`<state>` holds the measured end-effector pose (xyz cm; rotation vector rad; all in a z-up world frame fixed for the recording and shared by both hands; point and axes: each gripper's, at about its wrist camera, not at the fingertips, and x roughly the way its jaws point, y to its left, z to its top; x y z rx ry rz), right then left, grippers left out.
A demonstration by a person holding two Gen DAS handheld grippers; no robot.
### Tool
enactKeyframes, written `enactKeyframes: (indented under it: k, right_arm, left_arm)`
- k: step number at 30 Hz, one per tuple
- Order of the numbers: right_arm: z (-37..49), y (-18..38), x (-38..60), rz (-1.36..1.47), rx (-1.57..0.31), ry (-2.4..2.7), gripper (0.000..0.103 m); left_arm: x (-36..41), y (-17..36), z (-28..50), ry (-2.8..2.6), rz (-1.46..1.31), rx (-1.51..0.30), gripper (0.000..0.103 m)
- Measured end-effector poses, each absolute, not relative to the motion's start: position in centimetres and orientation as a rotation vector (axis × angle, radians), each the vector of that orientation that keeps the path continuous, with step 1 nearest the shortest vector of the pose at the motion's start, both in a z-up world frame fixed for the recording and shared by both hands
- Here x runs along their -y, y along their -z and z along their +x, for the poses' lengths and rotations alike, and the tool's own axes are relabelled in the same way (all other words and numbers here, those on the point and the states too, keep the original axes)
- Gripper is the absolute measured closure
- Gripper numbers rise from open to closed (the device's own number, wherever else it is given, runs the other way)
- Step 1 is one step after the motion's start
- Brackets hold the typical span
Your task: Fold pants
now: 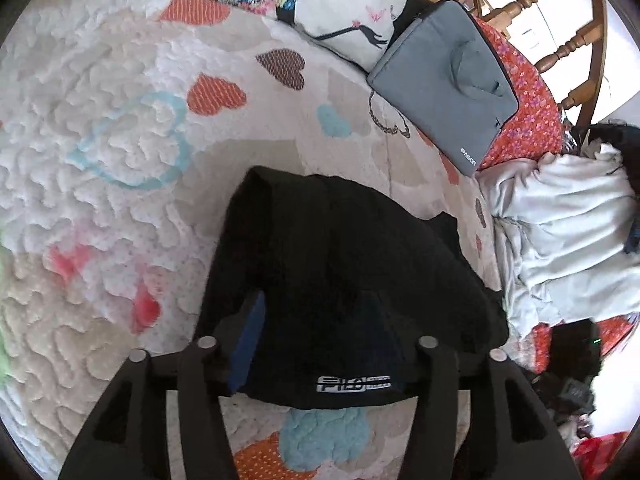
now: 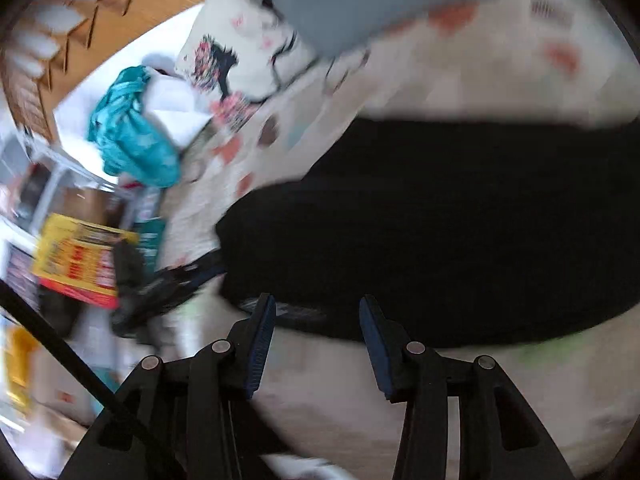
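The pants [image 1: 344, 280] lie folded into a compact black bundle on the quilt [image 1: 120, 184], filling the lower middle of the left wrist view. There the long axis runs from the bottom centre up toward the upper left of centre, narrowing to a rounded end at the top. A white logo [image 1: 352, 385] sits on the hem at the bottom edge, just above the gripper's frame.

The left gripper [image 1: 320, 344] is about half open. Its left pad [image 1: 250, 344] shows blue beside the bundle's left edge; the right pad is hidden behind the black cloth. The cloth lies between the fingers, but the visible pad does not press on it.

In the right wrist view, which is motion-blurred, the pants [image 2: 440, 232] are a wide black band across the middle and right of the frame, long axis roughly left to right. The right gripper [image 2: 318, 320] is about half open, its 2 blue pads apart with only quilt [image 2: 328, 380] between them, just below the pants' lower edge.

A grey case [image 1: 444, 80] lies at the upper right of the left view, beside a printed pillow [image 1: 344, 0] and above a pale heap of clothes [image 1: 568, 224] at the right edge.
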<state>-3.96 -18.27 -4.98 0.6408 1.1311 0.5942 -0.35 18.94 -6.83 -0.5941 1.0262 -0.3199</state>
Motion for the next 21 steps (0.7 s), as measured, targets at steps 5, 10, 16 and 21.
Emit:
enactKeyframes:
  k: [5,10,16,21]
  right_arm:
    - [-3.4,7.4,16.2,0.700,-1.198,-0.516,0.054]
    - [-3.1,9.2,16.0,0.768,-1.256,-0.390,0.054]
    - [-1.9,9.3,14.8,0.823,-1.162,-0.314,0.038]
    - [-1.4,9.6,14.5,0.835,-1.153,-0.362,0.098]
  left_arm:
    - [-18.9,7.2,0.4,0.326,-0.648,-1.047,0.029]
    - [-18.3,7.4,0.7,0.313,-0.622,-1.062,0.028]
    - [-17.2,7.4,0.3,0.359,-0.563,-1.076,0.083]
    - [-17.7,6.2,-0.8,0.425,-0.600,-1.020,0.086]
